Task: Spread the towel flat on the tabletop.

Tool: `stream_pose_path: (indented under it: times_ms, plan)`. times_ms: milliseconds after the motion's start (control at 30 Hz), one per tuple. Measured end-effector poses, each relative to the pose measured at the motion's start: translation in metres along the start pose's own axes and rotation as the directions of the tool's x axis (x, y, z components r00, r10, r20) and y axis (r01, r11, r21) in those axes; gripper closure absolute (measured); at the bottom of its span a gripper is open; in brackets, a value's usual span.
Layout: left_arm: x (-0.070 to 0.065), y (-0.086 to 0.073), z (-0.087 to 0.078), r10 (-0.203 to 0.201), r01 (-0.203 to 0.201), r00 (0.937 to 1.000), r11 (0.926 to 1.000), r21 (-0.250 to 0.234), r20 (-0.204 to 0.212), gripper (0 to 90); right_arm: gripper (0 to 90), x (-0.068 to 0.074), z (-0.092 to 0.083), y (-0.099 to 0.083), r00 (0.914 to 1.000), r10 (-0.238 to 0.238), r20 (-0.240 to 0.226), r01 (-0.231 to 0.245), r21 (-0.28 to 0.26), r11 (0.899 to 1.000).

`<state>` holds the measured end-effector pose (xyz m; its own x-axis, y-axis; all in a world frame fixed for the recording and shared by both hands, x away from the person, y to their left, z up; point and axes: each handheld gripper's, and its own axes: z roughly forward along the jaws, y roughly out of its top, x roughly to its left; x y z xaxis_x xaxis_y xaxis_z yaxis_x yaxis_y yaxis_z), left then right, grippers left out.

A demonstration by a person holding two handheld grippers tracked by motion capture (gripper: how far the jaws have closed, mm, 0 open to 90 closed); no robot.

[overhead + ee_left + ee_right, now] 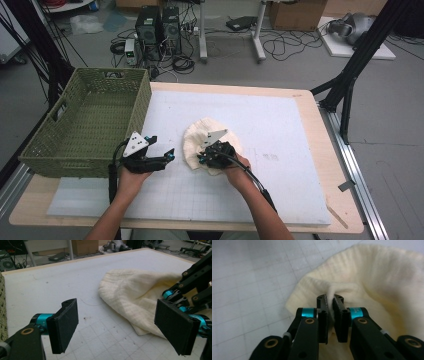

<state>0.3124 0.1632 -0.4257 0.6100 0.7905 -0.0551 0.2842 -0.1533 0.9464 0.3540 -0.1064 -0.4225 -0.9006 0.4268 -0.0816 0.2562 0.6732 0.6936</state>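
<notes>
Cream cloth (372, 277) pinched in right gripper (330, 305) jaws, left gripper (120, 326) jaws wide apart

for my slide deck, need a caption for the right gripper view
Right hand-held gripper pinching a fold of cream cloth on the white gridded mat.

**Black grippers, teal trim**

The left gripper (159, 148) and right gripper (331, 315) are black linkage frames with teal collars just behind the flat black pads (63, 323), brass-ringed pivot screws further back, a grey three-cornered plate on top, and a trailing black cable.
</notes>
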Motion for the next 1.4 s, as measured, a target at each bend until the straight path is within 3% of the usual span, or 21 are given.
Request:
stream_pose_path:
  times_ms: [67, 133, 233, 267, 300, 333, 367, 400, 433, 467, 567, 667, 800, 967, 1000, 1033, 1133, 1200, 1267, 1333, 1400]
  plan:
    - [0.000, 0.000, 0.000, -0.002, 0.002, 1.0000, 1.0000, -0.002, 0.000, 20.0, 85.2, -0.001, -0.010, 0.001, 0.9999, 0.013, -0.002, -0.013, -0.035, 0.999]
    - [-0.001, 0.000, 0.000, -0.004, 0.004, 1.0000, 1.0000, -0.005, -0.001, 20.2, 85.1, -0.004, -0.024, 0.000, 0.9983, 0.058, -0.004, -0.058, -0.100, 0.993]
    - [-0.002, 0.000, 0.000, 0.001, -0.001, 1.0000, 1.0000, -0.004, 0.001, 20.2, 85.1, -0.012, -0.049, -0.008, 0.9880, 0.154, -0.013, -0.154, -0.194, 0.969]
    - [-0.002, 0.000, 0.000, 0.001, -0.001, 1.0000, 1.0000, -0.004, 0.001, 20.2, 85.1, -0.019, -0.065, -0.015, 0.9791, 0.203, -0.001, -0.198, -0.246, 0.949]
    - [-0.002, 0.000, 0.000, 0.005, -0.005, 1.0000, 1.0000, 0.001, 0.002, 20.2, 85.1, -0.019, -0.065, -0.015, 0.9791, 0.203, -0.001, -0.198, -0.246, 0.949]
    - [-0.003, 0.000, 0.001, 0.003, -0.003, 1.0000, 1.0000, 0.000, 0.003, 20.2, 85.1, -0.026, -0.081, -0.023, 0.9690, 0.246, 0.022, -0.230, -0.277, 0.933]
    - [-0.003, 0.000, 0.001, 0.006, -0.006, 1.0000, 1.0000, 0.000, 0.003, 20.2, 85.1, -0.026, -0.081, -0.023, 0.9690, 0.246, 0.022, -0.230, -0.277, 0.933]
    - [-0.004, 0.000, 0.002, 0.004, -0.004, 1.0000, 1.0000, 0.001, 0.006, 20.2, 85.1, -0.030, -0.088, -0.027, 0.9637, 0.264, 0.042, -0.241, -0.287, 0.927]
    - [-0.004, 0.000, 0.002, 0.004, -0.004, 1.0000, 1.0000, 0.002, 0.006, 20.2, 85.0, -0.039, -0.099, -0.036, 0.9529, 0.295, 0.072, -0.262, -0.297, 0.918]
    - [-0.004, 0.000, 0.003, 0.005, -0.005, 0.9999, 1.0000, 0.005, 0.009, 20.2, 85.0, -0.039, -0.099, -0.036, 0.9529, 0.295, 0.072, -0.262, -0.297, 0.918]
    - [-0.005, -0.001, 0.005, 0.004, -0.004, 0.9999, 1.0000, 0.009, 0.014, 20.3, 85.0, -0.052, -0.109, -0.049, 0.9366, 0.332, 0.112, -0.284, -0.314, 0.906]
    - [-0.006, -0.001, 0.006, 0.007, -0.008, 0.9998, 0.9999, 0.013, 0.018, 20.8, 85.0, -0.065, -0.115, -0.059, 0.9056, 0.391, 0.165, -0.325, -0.322, 0.889]
    - [-0.006, -0.001, 0.007, 0.007, -0.007, 0.9998, 0.9999, 0.015, 0.020, 20.8, 85.0, -0.082, -0.116, -0.076, 0.8447, 0.475, 0.247, -0.403, -0.290, 0.868]
    - [-0.006, -0.002, 0.006, 0.008, -0.008, 0.9998, 0.9998, 0.016, 0.020, 20.8, 84.8, -0.095, -0.117, -0.090, 0.7922, 0.509, 0.337, -0.440, -0.263, 0.859]
    - [-0.006, -0.002, 0.006, 0.007, -0.008, 0.9998, 0.9998, 0.016, 0.020, 20.8, 85.0, -0.100, -0.117, -0.097, 0.7635, 0.522, 0.380, -0.465, -0.237, 0.853]
    - [-0.006, -0.002, 0.006, 0.007, -0.007, 0.9998, 0.9998, 0.016, 0.020, 20.8, 85.0, -0.100, -0.117, -0.097, 0.7635, 0.522, 0.380, -0.465, -0.237, 0.853]
    - [-0.007, -0.002, 0.006, 0.003, -0.003, 0.9998, 0.9999, 0.014, 0.019, 20.9, 85.1, -0.108, -0.118, -0.110, 0.7202, 0.545, 0.430, -0.508, -0.207, 0.836]
    - [-0.007, -0.002, 0.006, 0.005, -0.005, 0.9998, 0.9999, 0.016, 0.018, 20.9, 84.8, -0.111, -0.119, -0.119, 0.7036, 0.544, 0.458, -0.523, -0.183, 0.832]
    - [-0.006, -0.002, 0.006, 0.003, -0.003, 0.9998, 0.9999, 0.014, 0.019, 20.9, 80.1, -0.113, -0.120, -0.126, 0.6931, 0.530, 0.488, -0.530, -0.153, 0.834]
    - [-0.006, -0.002, 0.006, 0.004, -0.004, 0.9998, 0.9999, 0.015, 0.018, 20.9, 74.8, -0.114, -0.124, -0.132, 0.6730, 0.529, 0.517, -0.532, -0.159, 0.832]
    - [-0.006, -0.002, 0.007, 0.006, -0.006, 0.9998, 0.9999, 0.016, 0.018, 20.9, 68.1, -0.114, -0.133, -0.135, 0.6499, 0.547, 0.528, -0.533, -0.196, 0.823]
